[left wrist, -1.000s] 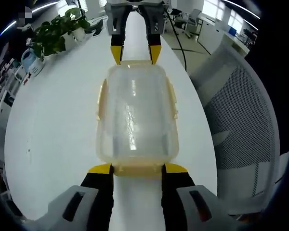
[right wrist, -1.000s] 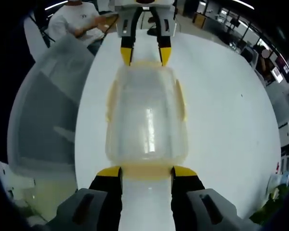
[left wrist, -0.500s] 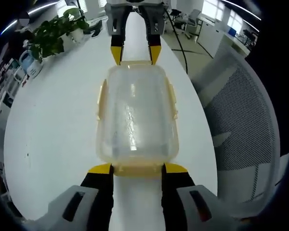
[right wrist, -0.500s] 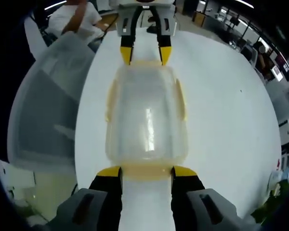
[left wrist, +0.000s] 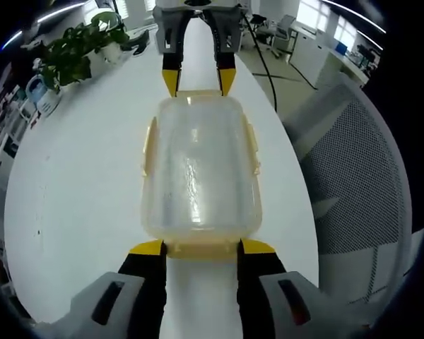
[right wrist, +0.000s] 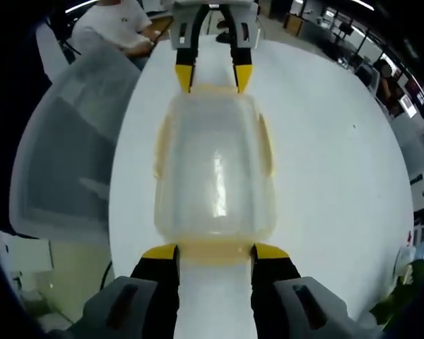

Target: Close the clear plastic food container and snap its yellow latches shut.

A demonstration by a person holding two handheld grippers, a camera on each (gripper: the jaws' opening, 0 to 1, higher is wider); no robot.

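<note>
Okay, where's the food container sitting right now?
The container sits on the white table, between the left gripper and the right gripper at its two ends.

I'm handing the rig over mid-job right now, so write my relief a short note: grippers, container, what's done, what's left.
Left gripper: open, jaws straddling the yellow end latch at its end of the clear container; whether the tips touch it cannot be told.
Right gripper: open, set the same way at the opposite end latch.
Container: on the white table, between the two grippers, lid on.
Done: lid appears seated.
Left: the side latches seem to stand slightly out, so press them shut; the end latches' state is unclear, so check them and snap them shut.
</note>
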